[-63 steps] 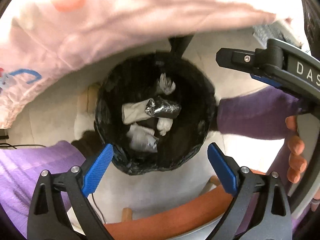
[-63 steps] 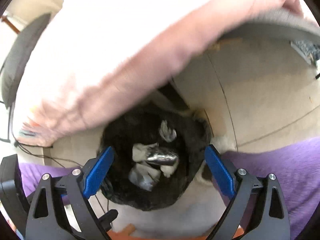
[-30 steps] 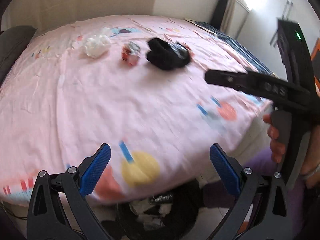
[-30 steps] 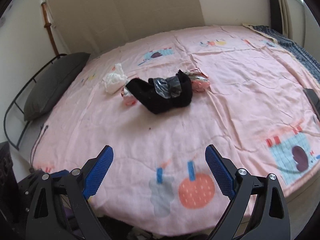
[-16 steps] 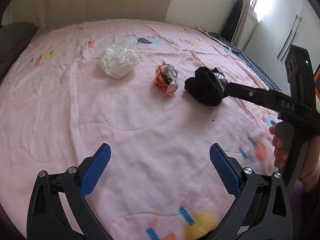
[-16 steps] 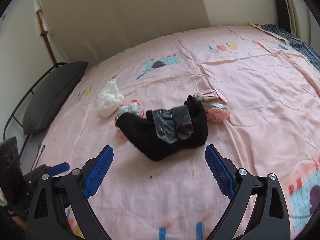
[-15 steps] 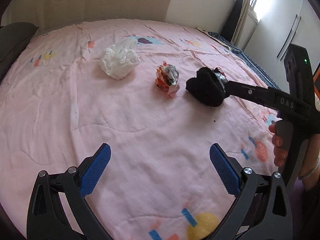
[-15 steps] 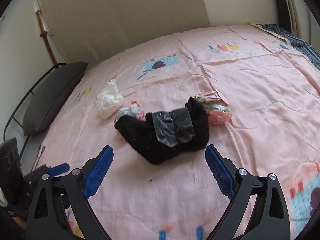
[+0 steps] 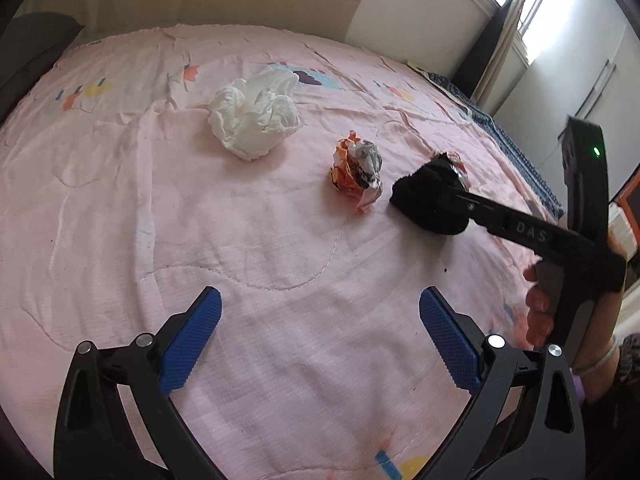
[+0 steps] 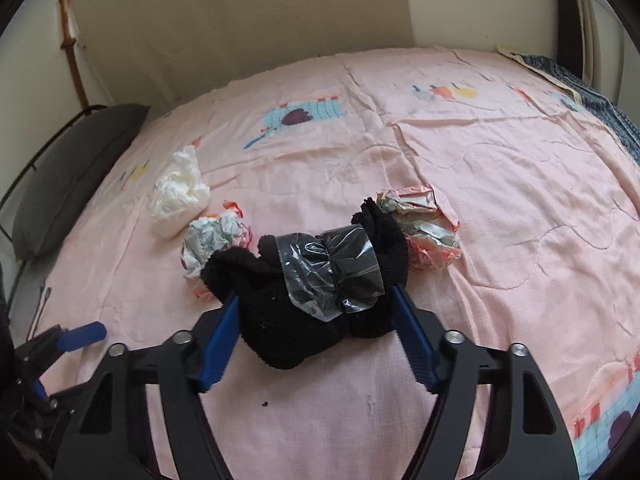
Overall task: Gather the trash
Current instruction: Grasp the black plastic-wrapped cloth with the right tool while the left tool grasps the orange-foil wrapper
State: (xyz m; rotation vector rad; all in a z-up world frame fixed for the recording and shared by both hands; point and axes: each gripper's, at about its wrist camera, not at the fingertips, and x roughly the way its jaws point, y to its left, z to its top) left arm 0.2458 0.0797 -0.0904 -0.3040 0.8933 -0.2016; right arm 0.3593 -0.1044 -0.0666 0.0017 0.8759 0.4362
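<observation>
Right gripper point(image 10: 316, 338): its blue pads flank a black sock point(image 10: 304, 300) banded with clear tape, one pad at each side. The jaws have just been closing, with the sock between them; whether the pads already press the cloth cannot be told, as the sock's bulk hides the contact. The sock lies on the pink bedspread point(image 10: 500, 184). It partly covers a crumpled wrapper point(image 10: 424, 232) behind its right end and another wrapper point(image 10: 212, 240) behind its left end. A white tissue wad point(image 10: 178, 192) lies further left, near a dark pillow point(image 10: 72, 176).

Left gripper point(image 9: 320, 340): jaws wide apart over bare bedspread, holding nothing. From this side the right gripper's arm crosses the sock point(image 9: 428, 200), and a hand point(image 9: 540, 312) is cut off at the frame edge.

Change from half a second ago: the right jaws stood wide and short of the sock; they now reach around it.
</observation>
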